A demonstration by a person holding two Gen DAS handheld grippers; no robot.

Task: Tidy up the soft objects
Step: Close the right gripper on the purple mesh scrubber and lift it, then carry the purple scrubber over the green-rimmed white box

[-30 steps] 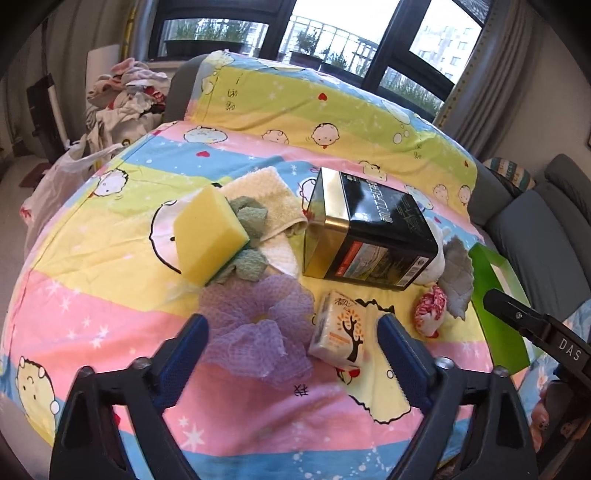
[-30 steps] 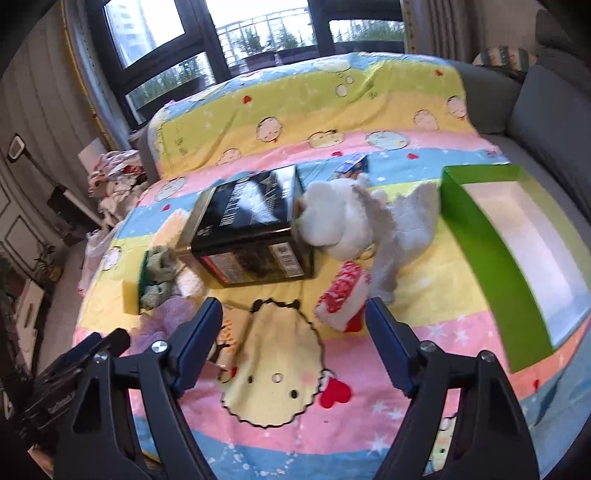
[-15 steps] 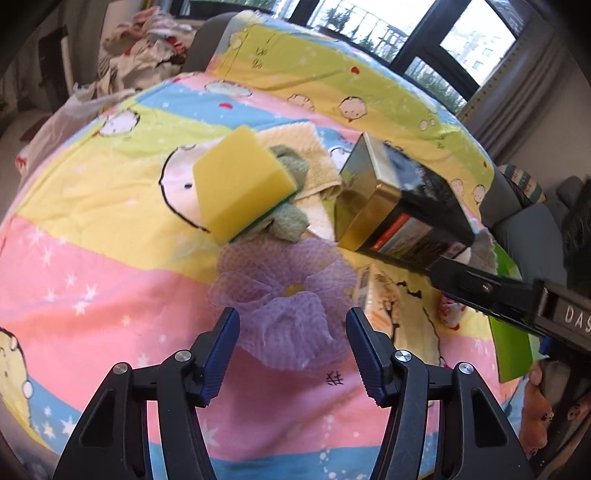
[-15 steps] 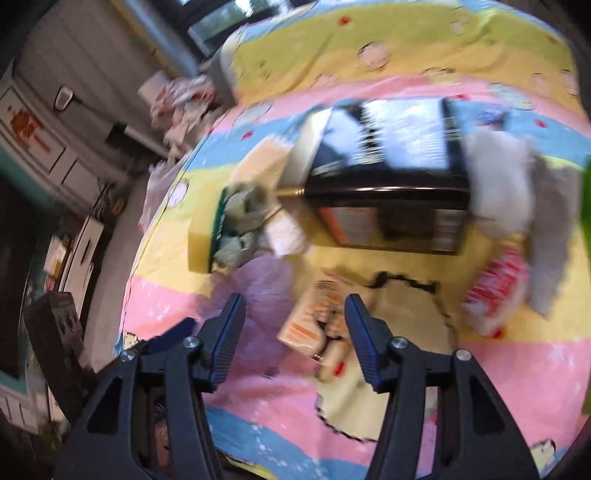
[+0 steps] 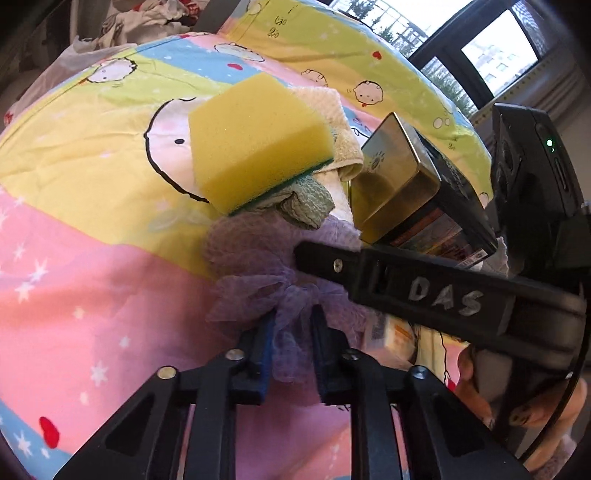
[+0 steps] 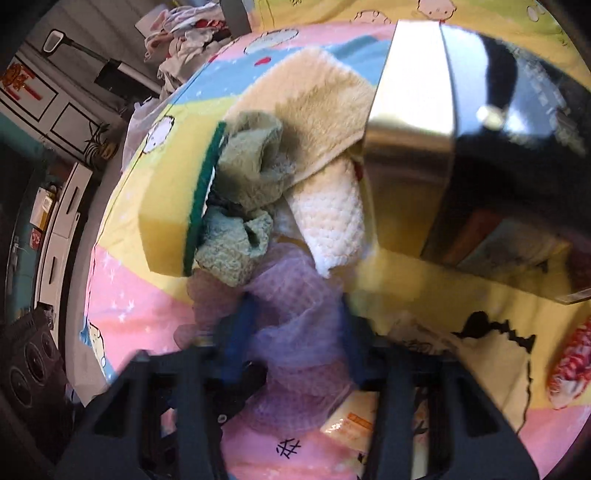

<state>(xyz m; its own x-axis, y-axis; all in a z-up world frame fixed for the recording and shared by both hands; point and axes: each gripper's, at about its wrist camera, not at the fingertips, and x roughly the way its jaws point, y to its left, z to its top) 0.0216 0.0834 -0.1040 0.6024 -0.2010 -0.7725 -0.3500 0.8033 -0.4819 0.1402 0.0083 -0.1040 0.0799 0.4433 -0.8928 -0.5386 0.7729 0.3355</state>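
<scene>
A purple mesh bath pouf [image 5: 255, 258] lies on the cartoon-print sheet [image 5: 92, 258]. My left gripper [image 5: 291, 328] is shut on its near edge. My right gripper [image 6: 295, 325] straddles the same pouf [image 6: 295, 317] from the other side, with its blue pads either side of the mesh and a gap between them. Its body crosses the left wrist view [image 5: 424, 291]. A yellow sponge [image 5: 255, 147] with a green scrub face leans on green cloths [image 5: 306, 203] and a cream towel [image 5: 332, 110].
A black and gold tin box [image 5: 406, 184] stands right of the pile; it fills the upper right of the right wrist view [image 6: 480, 129]. A small printed packet [image 6: 354, 424] and a red-white pouch [image 6: 569, 369] lie on the sheet. Clothes are heaped beyond the bed [image 5: 147, 14].
Both grippers moved in onto the purple pouf. My left gripper closed from wide open onto the mesh. My right gripper swung left from the tin box and narrowed around the pouf.
</scene>
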